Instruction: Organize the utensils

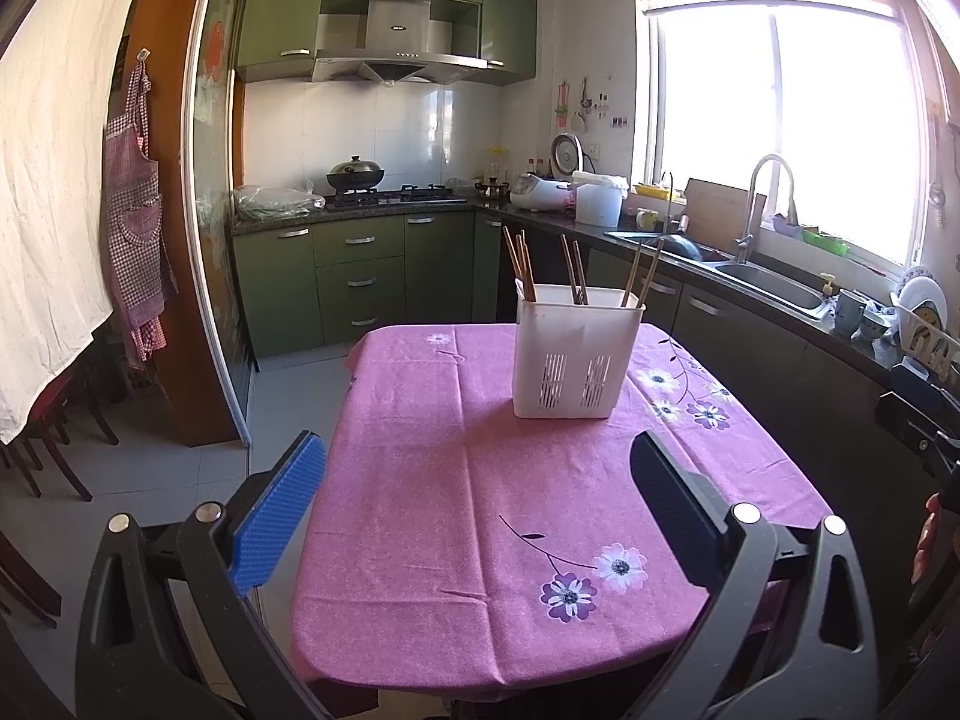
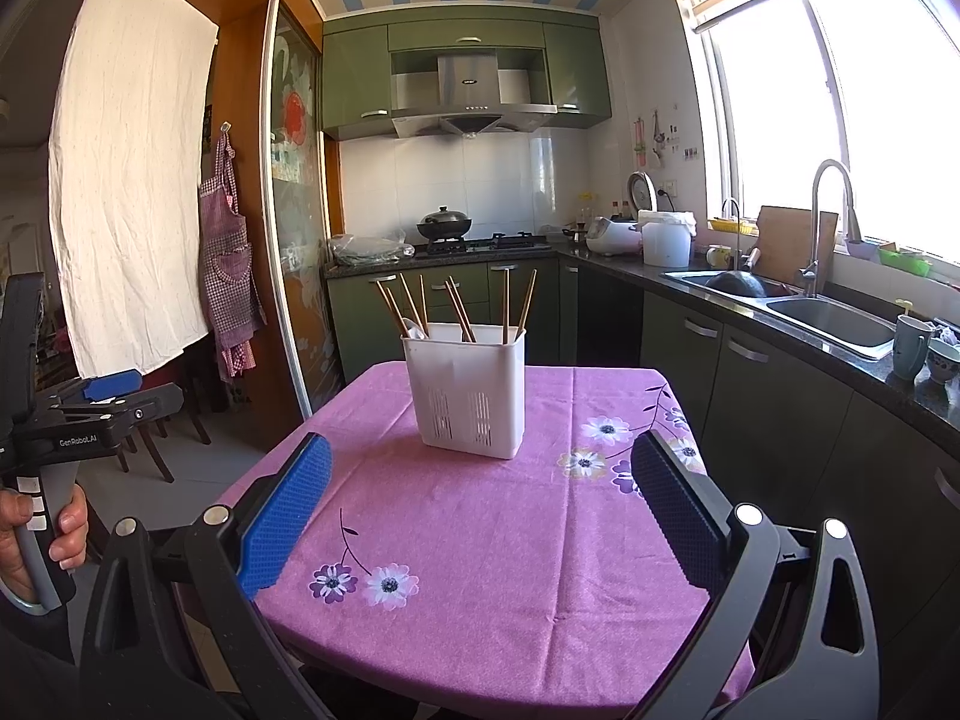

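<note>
Two hand-held grippers, left hand-held gripper (image 1: 477,498) and right hand-held gripper (image 2: 480,504), we hold spread apart, empty, facing the chopsticks (image 2: 459,309) sorted upright in the holder (image 2: 465,390) near the surface's (image 2: 480,540) far edge.

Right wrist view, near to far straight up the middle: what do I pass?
Right tool, open → purple tablecloth → white holder with chopsticks → green cabinets → stove with wok → range hood.
</note>
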Tool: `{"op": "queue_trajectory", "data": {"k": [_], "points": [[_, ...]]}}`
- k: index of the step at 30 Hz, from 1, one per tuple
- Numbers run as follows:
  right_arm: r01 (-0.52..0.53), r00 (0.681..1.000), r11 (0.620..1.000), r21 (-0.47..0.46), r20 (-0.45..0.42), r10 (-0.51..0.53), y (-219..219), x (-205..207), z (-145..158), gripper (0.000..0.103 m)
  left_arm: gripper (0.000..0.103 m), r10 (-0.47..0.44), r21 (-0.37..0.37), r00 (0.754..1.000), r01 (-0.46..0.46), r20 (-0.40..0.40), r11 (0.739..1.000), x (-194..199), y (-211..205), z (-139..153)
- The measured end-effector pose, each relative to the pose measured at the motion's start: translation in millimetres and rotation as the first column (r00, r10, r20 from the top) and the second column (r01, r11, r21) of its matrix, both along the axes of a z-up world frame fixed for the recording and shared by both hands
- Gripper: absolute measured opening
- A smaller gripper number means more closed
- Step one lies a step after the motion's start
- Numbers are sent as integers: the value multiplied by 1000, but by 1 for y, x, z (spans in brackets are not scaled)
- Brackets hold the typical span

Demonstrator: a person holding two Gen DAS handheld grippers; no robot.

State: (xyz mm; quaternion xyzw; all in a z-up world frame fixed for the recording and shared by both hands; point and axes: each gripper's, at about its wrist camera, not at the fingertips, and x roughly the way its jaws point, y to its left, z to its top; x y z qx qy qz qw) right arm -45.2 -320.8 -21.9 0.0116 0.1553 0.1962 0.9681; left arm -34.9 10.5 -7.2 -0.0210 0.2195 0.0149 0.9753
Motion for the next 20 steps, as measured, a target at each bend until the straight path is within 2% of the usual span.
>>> {"op": "queue_trajectory", "data": {"k": [6, 20], "points": [[-3, 1000, 1000, -1, -4, 3, 0, 2, -2, 98, 97, 4, 46, 1000, -5, 11, 999, 3, -5, -2], [-7, 1000, 1000, -2, -10, 7, -2, 4, -2, 98, 97, 49, 51, 999, -51, 23, 997, 2, 2, 0]]}}
